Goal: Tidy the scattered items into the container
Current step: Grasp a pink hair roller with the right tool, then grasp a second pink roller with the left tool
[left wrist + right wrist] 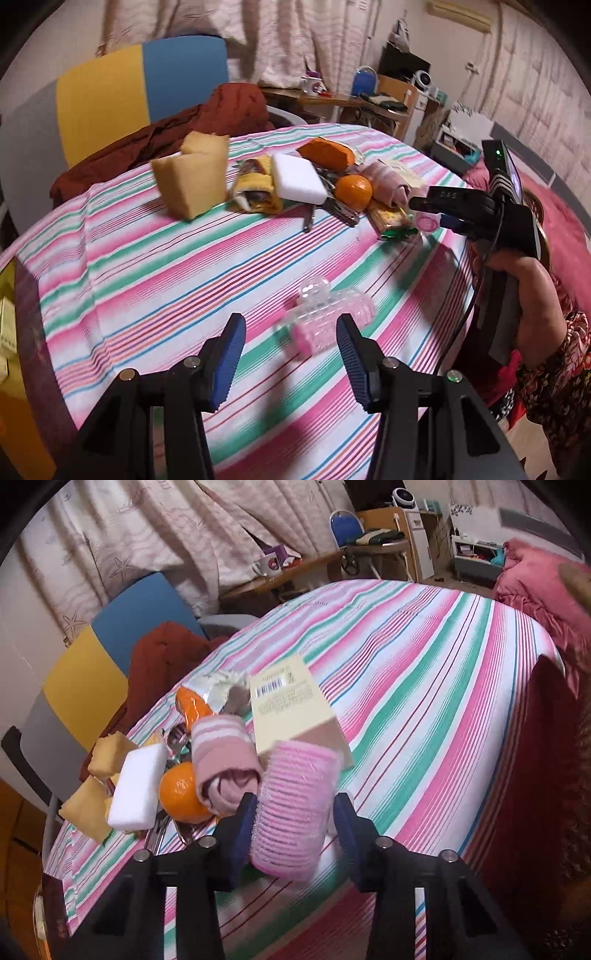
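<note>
My right gripper is shut on a pink hair roller, which stands tilted between the blue pads. In the left wrist view the right gripper hangs by the pile's right end, the roller showing end-on under it. My left gripper is open with nothing between its fingers. Just ahead of it a clear-and-pink plastic item lies on the striped tablecloth. The pile holds yellow sponges, a white block, an orange, a rolled pink sock and a green snack packet. No container shows.
A beige card box lies behind the roller. A chair with a yellow and blue back and a rust-red cloth stands behind the table. A person's hand holds the right gripper off the table's right edge. A pink bed lies beyond.
</note>
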